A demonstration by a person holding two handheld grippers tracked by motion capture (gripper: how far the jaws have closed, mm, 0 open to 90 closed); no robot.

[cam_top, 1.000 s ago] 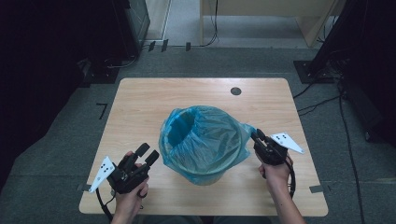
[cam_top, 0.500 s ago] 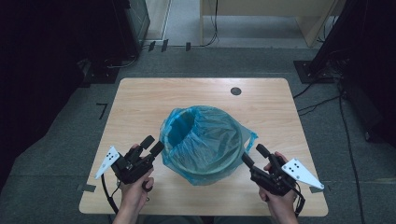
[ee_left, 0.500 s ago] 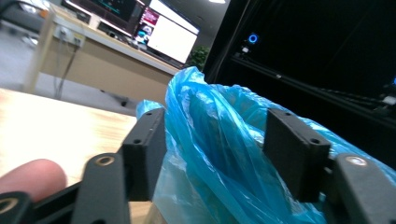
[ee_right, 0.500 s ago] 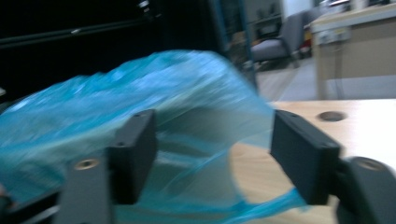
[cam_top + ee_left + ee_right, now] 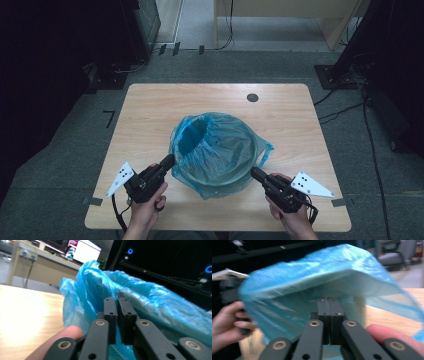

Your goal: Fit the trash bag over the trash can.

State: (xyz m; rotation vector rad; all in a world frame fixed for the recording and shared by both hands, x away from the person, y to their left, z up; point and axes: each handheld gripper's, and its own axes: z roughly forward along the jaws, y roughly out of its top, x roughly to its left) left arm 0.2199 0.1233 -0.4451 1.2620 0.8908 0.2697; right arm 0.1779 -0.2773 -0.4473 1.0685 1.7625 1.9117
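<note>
A round bin lined with a blue plastic bag (image 5: 215,150) stands in the middle of the wooden table (image 5: 150,115). My left gripper (image 5: 167,161) meets the bag's lower left side. Its jaws have just been closing and now stand together, pinching a fold of the blue film (image 5: 150,302) at their tips (image 5: 117,300). My right gripper (image 5: 255,173) touches the bag's lower right side, under the overhanging rim. Its jaws have also just been closing and stand shut (image 5: 327,300), tips pressed into the bag film (image 5: 312,272).
A small dark round grommet (image 5: 252,97) sits in the table's far right part. Bare wood lies at the back and left of the bin. Dark equipment and cables surround the table on the floor. The other hand (image 5: 227,320) shows beyond the bag in the right gripper view.
The right gripper moved from the bag's right rim down toward the front right of the bin. Both grippers' jaws went from apart to shut. The left hand barely moved.
</note>
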